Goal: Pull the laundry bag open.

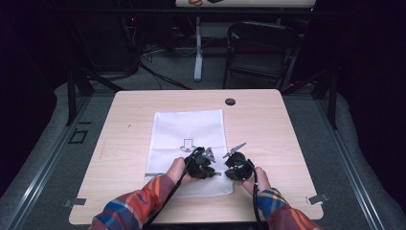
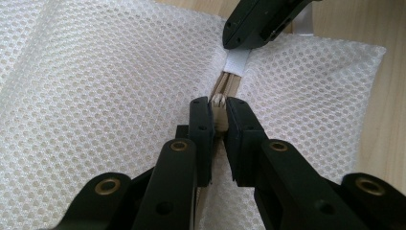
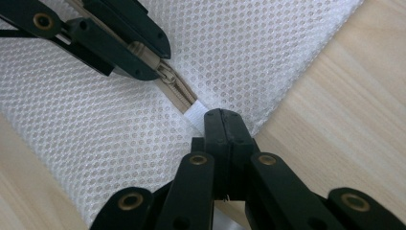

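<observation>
The white mesh bag (image 1: 186, 143) lies flat on the tabletop (image 1: 268, 124); the right claw (image 3: 223, 117) pinches its white end tab (image 3: 196, 113), the left claw (image 2: 219, 111) pinches the zipper pull (image 2: 219, 103); a skewed tug could slip the pull free or bunch the mesh.

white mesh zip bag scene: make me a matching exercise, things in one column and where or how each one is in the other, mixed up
Things:
1. left gripper
2. right gripper
3. white mesh zip bag
4. small round black cap

Places or states:
A. lies flat on the light wooden table, a grey arrow printed on it
B. jaws shut on the beige zip slider
C. sits in the table top near the far edge
D. jaws shut on the white fabric tab at the end of the zip

Pairs: 1-B, 2-D, 3-A, 4-C
</observation>
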A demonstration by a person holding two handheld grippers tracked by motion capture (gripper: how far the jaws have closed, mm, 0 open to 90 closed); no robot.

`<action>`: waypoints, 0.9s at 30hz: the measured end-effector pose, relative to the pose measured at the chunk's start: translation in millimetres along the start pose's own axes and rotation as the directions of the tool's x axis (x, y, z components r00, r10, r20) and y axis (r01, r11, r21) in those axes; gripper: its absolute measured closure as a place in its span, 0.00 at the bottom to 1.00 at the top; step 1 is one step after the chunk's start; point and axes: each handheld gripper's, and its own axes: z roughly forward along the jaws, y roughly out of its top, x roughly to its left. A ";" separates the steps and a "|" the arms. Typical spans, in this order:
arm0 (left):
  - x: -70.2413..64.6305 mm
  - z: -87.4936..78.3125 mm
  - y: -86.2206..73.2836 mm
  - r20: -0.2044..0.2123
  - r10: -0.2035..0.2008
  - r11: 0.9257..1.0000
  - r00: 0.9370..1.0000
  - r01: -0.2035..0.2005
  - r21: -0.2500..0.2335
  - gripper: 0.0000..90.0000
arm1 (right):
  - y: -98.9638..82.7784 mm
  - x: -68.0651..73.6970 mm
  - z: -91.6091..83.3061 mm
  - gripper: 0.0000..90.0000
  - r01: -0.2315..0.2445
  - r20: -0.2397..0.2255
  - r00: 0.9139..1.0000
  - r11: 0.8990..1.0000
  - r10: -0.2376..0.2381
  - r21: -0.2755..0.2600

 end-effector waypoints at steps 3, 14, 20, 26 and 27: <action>-0.3 -0.5 -0.1 0.009 0.003 1.000 1.000 -0.003 0.005 0.91 | -0.7 1.5 0.1 1.00 -0.009 -0.001 1.000 1.000 0.009 -0.003; 4.6 -6.6 -9.6 0.011 -0.016 1.000 1.000 0.015 0.021 0.91 | -1.3 1.1 -0.9 1.00 0.009 -0.017 1.000 1.000 -0.009 0.011; 5.9 -6.4 -10.0 0.017 -0.021 1.000 1.000 0.021 0.018 0.91 | 1.7 1.0 -2.0 1.00 0.033 -0.025 0.999 0.999 -0.033 -0.010; 6.1 -6.0 -9.7 0.017 -0.025 0.999 1.000 0.025 0.020 0.90 | 12.6 10.3 -0.8 1.00 0.045 -0.039 0.998 0.997 -0.047 -0.064; 5.9 -5.7 -10.1 0.019 -0.032 0.999 0.999 0.032 0.015 0.90 | 14.2 11.9 0.9 1.00 0.051 -0.038 0.998 0.997 -0.053 -0.060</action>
